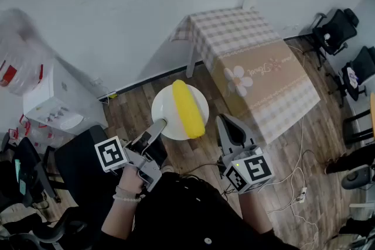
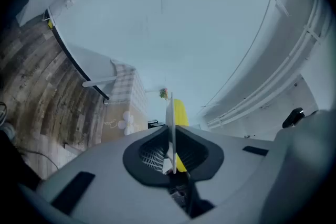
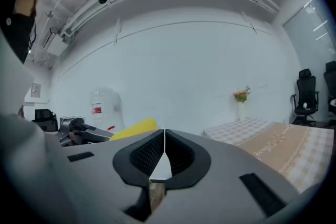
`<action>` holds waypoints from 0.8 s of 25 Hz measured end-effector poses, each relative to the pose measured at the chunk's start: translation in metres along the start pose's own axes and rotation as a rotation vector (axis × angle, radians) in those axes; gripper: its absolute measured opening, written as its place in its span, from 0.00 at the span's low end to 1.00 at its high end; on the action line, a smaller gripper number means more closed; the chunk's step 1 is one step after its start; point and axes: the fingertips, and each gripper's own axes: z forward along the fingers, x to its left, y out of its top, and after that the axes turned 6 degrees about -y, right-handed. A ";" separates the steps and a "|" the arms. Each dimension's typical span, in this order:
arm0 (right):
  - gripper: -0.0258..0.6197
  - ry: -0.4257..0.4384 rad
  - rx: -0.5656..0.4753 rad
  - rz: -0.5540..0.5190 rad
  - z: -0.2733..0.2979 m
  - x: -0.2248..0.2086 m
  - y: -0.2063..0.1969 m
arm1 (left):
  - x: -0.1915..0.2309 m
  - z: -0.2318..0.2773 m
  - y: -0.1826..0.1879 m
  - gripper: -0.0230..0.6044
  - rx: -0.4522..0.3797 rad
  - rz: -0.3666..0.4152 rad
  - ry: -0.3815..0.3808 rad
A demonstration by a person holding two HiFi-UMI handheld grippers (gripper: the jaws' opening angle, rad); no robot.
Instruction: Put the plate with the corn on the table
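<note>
A white water dispenser (image 1: 55, 105) stands on the wood floor (image 1: 135, 111), with black office chairs (image 1: 335, 31) opposite.

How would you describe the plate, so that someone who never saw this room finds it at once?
Start at the table with the checked cloth against the white wall. Beside it, over the wooden floor, the left hand-held gripper holds a round white plate by its rim. It alone carries a yellow corn cob.
</note>
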 end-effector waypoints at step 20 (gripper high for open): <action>0.11 0.007 0.072 0.288 0.019 -0.010 -0.019 | 0.003 0.002 0.007 0.09 0.030 0.000 0.000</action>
